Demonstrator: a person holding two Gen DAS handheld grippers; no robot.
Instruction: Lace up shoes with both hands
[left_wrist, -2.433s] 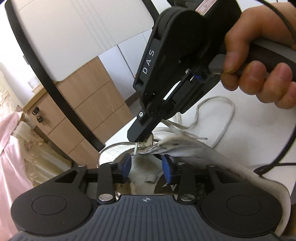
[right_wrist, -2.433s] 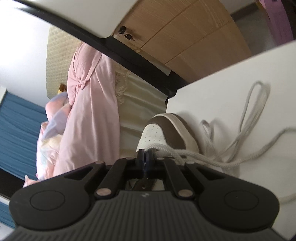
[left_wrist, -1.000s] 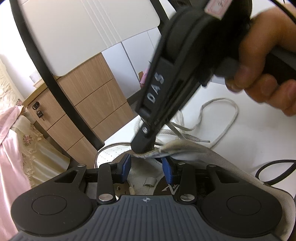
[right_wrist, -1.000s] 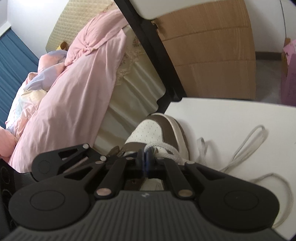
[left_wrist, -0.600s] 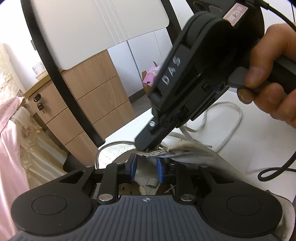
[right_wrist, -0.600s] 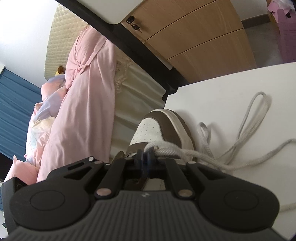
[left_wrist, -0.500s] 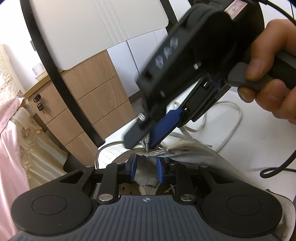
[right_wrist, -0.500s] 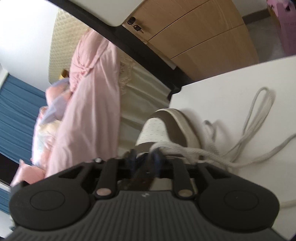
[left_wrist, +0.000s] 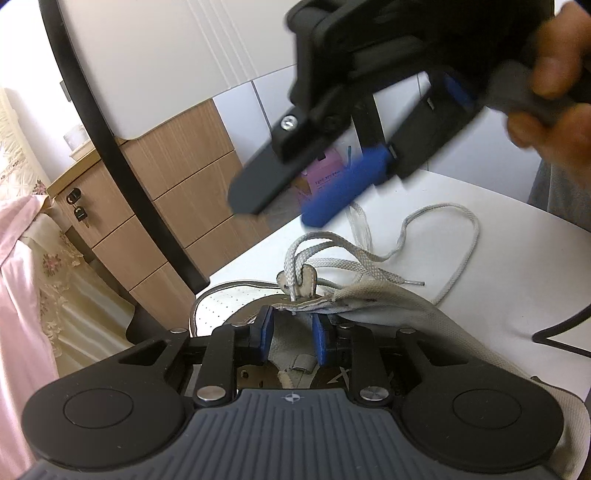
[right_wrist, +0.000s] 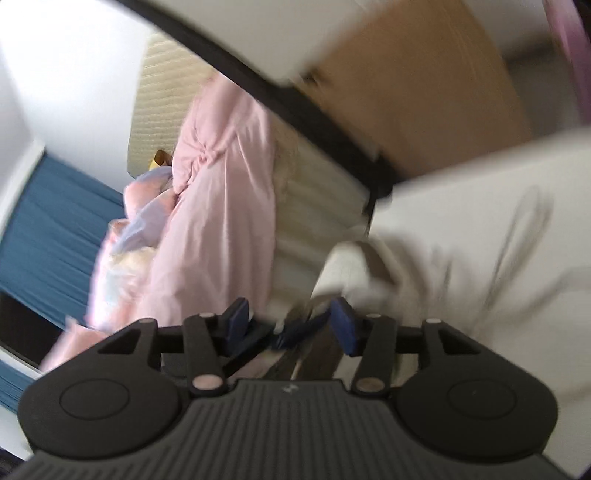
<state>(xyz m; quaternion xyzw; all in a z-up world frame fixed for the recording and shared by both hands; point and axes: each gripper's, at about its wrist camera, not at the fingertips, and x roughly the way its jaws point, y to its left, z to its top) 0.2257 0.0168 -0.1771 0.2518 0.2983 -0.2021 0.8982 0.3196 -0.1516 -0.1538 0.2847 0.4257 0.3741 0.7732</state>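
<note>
A brown and white shoe (left_wrist: 221, 306) lies on the white table (left_wrist: 498, 266), toe pointing away. My left gripper (left_wrist: 292, 334) is shut on the shoe's grey tongue (left_wrist: 293, 341), blue pads on either side of it. The grey lace (left_wrist: 369, 264) comes up through an eyelet tab (left_wrist: 299, 282) and lies in loose loops on the table. My right gripper (left_wrist: 280, 214) hangs blurred above the shoe, held by a hand (left_wrist: 554, 110). Its jaws are opening and nothing is between them. In the right wrist view the gripper (right_wrist: 290, 325) is over the blurred shoe (right_wrist: 354, 266).
A wooden drawer cabinet (left_wrist: 166, 206) stands beyond the table's edge. A black curved frame (left_wrist: 122, 166) crosses in front of it. A pink box (left_wrist: 325, 177) sits on the floor. A black cable (left_wrist: 561, 332) lies at the right. Pink bedding (right_wrist: 221, 206) is at the left.
The right gripper has let go of the lace, opened and lifted up and away from the shoe. The left gripper's pads have closed in on the tongue.
</note>
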